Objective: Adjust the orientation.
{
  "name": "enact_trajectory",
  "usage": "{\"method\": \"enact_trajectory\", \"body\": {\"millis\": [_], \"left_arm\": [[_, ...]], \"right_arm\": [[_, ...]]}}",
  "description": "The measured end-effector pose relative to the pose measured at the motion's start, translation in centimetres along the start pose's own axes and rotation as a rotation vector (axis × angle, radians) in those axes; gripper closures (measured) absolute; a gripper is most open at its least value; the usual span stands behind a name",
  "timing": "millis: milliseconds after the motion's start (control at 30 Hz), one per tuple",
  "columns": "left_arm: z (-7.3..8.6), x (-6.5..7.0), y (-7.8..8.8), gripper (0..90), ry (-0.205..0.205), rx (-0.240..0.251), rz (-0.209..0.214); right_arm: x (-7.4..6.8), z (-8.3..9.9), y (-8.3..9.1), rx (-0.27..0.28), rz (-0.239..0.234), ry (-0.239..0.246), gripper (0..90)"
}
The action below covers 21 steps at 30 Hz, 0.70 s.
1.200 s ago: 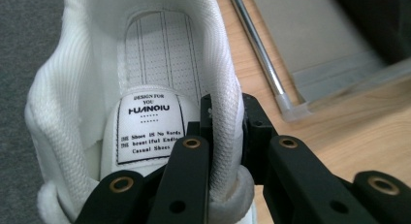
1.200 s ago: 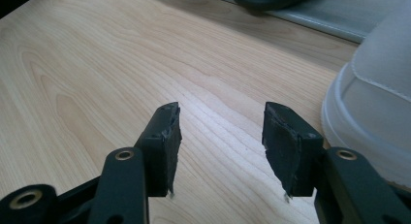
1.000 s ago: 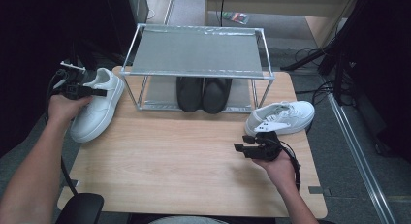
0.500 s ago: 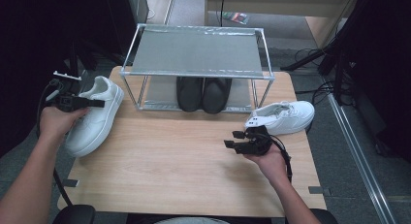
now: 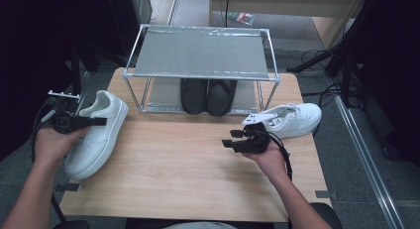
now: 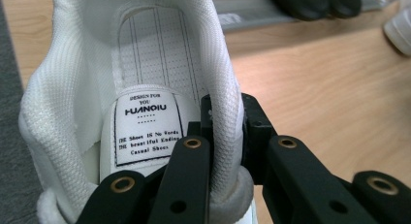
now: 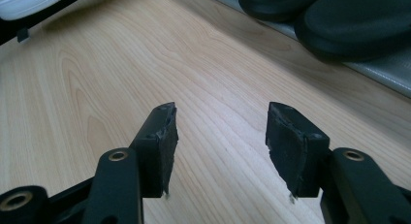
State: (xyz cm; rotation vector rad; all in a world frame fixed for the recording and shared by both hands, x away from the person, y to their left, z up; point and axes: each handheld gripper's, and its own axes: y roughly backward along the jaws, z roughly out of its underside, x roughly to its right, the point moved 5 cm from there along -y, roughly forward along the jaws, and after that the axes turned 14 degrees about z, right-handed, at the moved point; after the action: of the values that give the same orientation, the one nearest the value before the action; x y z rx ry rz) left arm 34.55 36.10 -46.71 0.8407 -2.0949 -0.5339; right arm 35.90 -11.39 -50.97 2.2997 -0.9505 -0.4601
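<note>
The table [image 5: 198,169] carries a metal rack [image 5: 200,55]. Left of the rack lies a white sneaker [image 5: 96,132]; the left gripper [image 6: 225,136] fingers clamp its collar. Right of the rack, the right gripper [image 7: 218,132] fingers stand wide, holding nothing.

High view looks down and forward from above the person's side, taking in the whole desk [image 5: 188,169]. Left gripper view sits tight against a white shoe [image 6: 145,88], fingers [image 6: 186,180] in frame. Right gripper view skims low over the desk toward the black shoes [image 7: 339,20], which the high view shares [image 5: 208,95].
</note>
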Motion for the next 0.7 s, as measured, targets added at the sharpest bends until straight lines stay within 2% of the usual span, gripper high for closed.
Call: {"method": "enact_trajectory", "body": {"millis": [233, 300, 500, 700], "left_arm": [[1.7, 2.8, -0.5, 84.0, -0.039, -0.018, 0.03], [1.8, 3.4, -0.7, 84.0, -0.048, -0.019, 0.041], [1.8, 6.1, -1.9, 84.0, -0.111, -0.05, 0.084], [1.3, 8.1, -4.0, 84.0, -0.152, -0.081, 0.133]], "right_arm": [[-0.4, -0.3, -0.5, -0.007, -0.012, 0.016, 46.3], [-0.5, -0.3, -0.5, -0.011, -0.015, 0.014, 46.2], [-0.5, -0.3, -0.4, -0.009, -0.011, 0.019, 46.2], [-0.5, -0.3, -0.3, -0.007, -0.014, 0.014, 46.2]]}}
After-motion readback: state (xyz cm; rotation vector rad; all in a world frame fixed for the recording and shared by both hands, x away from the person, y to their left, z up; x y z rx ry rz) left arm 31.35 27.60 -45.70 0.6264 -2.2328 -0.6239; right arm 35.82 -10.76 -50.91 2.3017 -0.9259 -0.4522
